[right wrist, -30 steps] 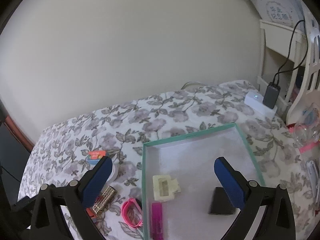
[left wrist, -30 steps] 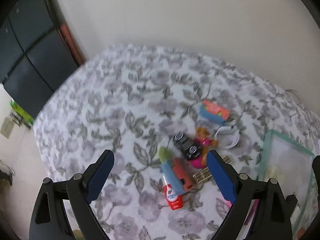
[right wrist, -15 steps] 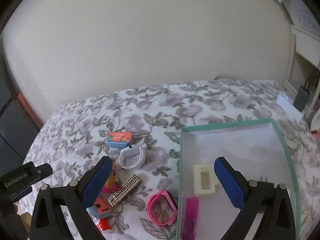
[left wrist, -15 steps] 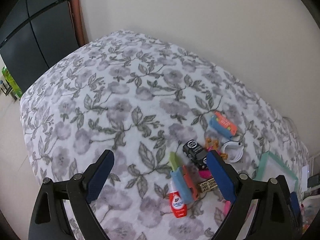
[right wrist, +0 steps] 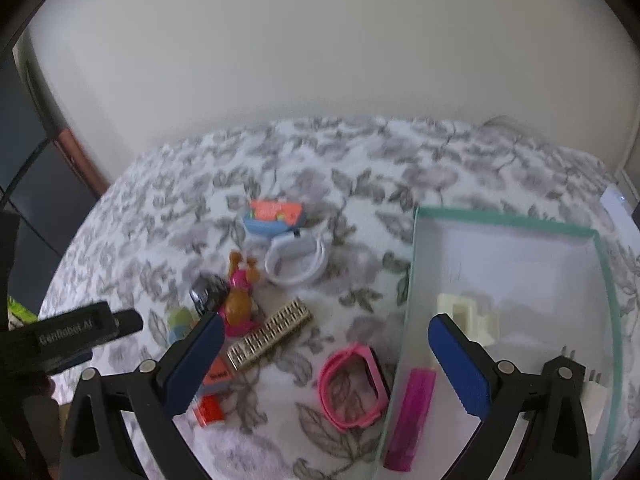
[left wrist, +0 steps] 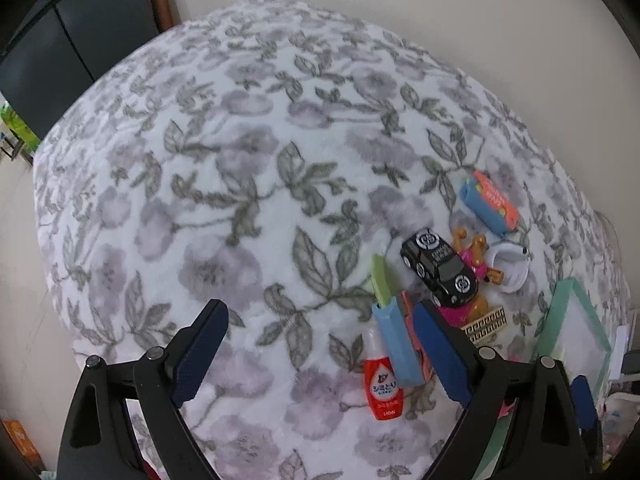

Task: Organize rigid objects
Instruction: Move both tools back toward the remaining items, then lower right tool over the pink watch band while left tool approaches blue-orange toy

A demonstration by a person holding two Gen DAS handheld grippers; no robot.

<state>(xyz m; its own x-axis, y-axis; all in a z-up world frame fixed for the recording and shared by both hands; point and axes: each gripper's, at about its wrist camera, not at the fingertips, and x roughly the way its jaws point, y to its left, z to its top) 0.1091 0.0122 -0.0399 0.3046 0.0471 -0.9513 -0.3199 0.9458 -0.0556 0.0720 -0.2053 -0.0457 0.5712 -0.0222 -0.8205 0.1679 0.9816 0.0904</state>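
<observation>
Both grippers, left (left wrist: 318, 346) and right (right wrist: 322, 360), gape empty over toy clutter left of the green-rimmed tray (right wrist: 414, 280).

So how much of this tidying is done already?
Early on. The tray holds a cream block, a magenta bar and a plug. Both grippers are open, holding nothing. The car, pink watch, bottle and other bits lie outside.

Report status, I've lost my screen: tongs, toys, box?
Left tongs and right tongs open, empty. Toy car, pink watch loose on bedspread. Box holds a few pieces. Nothing blocking.
</observation>
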